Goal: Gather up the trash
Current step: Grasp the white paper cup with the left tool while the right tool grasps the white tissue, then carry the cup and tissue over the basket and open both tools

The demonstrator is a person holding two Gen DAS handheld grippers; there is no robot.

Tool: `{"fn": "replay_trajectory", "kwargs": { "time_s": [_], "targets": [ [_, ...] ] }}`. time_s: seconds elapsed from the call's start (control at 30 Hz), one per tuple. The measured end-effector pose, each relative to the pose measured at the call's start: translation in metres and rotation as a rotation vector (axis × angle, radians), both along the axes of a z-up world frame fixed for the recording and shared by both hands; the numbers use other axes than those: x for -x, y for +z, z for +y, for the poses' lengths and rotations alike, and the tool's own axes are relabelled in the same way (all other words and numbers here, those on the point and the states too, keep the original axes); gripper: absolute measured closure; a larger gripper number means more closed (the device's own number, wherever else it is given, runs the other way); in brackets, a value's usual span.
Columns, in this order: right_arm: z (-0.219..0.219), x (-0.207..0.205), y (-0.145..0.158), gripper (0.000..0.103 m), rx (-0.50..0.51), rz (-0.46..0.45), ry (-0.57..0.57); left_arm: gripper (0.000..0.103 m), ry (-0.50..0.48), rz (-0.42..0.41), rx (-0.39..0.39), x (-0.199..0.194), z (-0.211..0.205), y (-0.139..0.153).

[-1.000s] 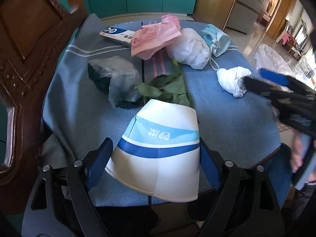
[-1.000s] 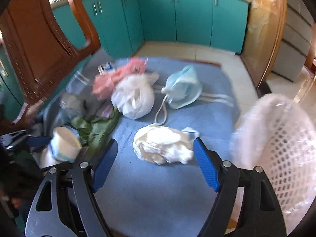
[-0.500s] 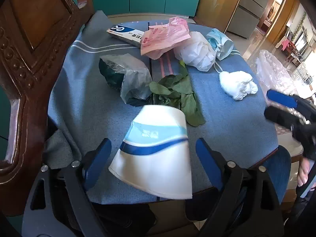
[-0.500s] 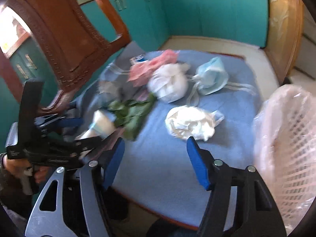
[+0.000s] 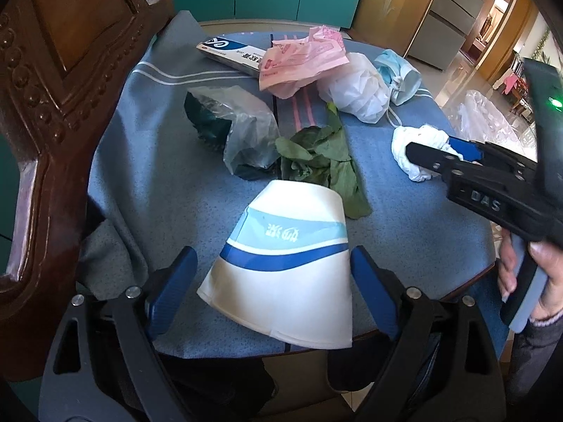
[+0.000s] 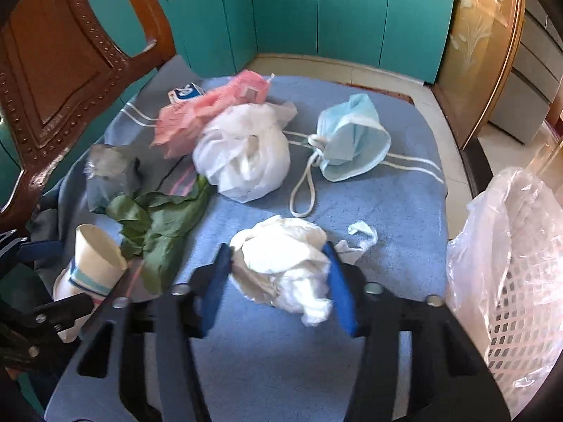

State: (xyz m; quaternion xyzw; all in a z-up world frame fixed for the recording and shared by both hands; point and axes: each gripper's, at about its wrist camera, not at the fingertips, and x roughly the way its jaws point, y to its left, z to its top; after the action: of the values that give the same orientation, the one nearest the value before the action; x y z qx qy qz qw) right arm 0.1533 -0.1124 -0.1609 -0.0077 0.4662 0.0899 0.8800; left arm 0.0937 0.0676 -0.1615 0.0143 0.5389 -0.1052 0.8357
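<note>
— Right gripper (image 6: pixel 278 281): how is it set?
— Its jaws have just been closing, and the crumpled tissue (image 6: pixel 285 263) is pinched between the blue pads, directly ahead on the blue cloth (image 6: pixel 387 204).
— How will it handle?
— Likely light, soft and easily crushed; it is best taken across the bulky middle.

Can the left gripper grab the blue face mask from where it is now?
Probably not. The left gripper has its jaws either side of the paper cup at the near edge, while the blue face mask lies across the table, beyond the leaves and white bag.
</note>
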Motion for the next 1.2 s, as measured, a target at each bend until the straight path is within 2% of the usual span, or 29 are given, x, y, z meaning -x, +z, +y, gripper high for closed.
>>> {"fn": "replay_trajectory", "kwargs": {
  "time_s": [0.13, 0.37, 0.5, 0.57, 0.73, 0.9, 0.93, 1.03, 1.2],
  "targets": [
    [-0.003, 0.020, 0.011, 0.060, -0.051, -0.008, 0.042, 0.014, -0.002, 0.012, 0.005, -0.003, -0.002, -0.004],
    [-0.009, 0.050, 0.022, 0.058, -0.058, -0.003, 0.073, 0.013, 0.012, 0.054, 0.031, -0.012, -0.002, -0.014],
    [-0.010, 0.054, 0.018, 0.043, -0.016, -0.007, 0.059, 0.014, 0.020, 0.067, 0.029, -0.015, 0.000, -0.019],
    [-0.011, 0.053, 0.014, 0.040, -0.008, -0.003, 0.048, 0.018, 0.021, 0.074, 0.032, -0.015, 0.001, -0.020],
    [-0.010, 0.048, 0.003, 0.037, -0.004, 0.010, 0.030, 0.022, 0.008, 0.049, 0.021, -0.011, 0.000, -0.016],
    [-0.009, 0.048, -0.003, 0.037, 0.012, 0.011, 0.023, 0.024, 0.012, -0.013, 0.022, -0.007, 0.001, 0.002],
    [-0.009, 0.049, -0.003, 0.039, 0.015, 0.006, 0.023, 0.024, 0.015, -0.024, 0.022, -0.006, 0.001, 0.005],
    [-0.014, 0.051, -0.001, 0.056, -0.022, -0.006, 0.020, 0.024, 0.017, -0.049, 0.030, -0.004, 0.000, 0.014],
    [-0.032, 0.060, 0.016, 0.059, -0.100, -0.052, -0.012, 0.024, 0.008, -0.074, 0.020, -0.003, -0.007, 0.022]
  ]
}}
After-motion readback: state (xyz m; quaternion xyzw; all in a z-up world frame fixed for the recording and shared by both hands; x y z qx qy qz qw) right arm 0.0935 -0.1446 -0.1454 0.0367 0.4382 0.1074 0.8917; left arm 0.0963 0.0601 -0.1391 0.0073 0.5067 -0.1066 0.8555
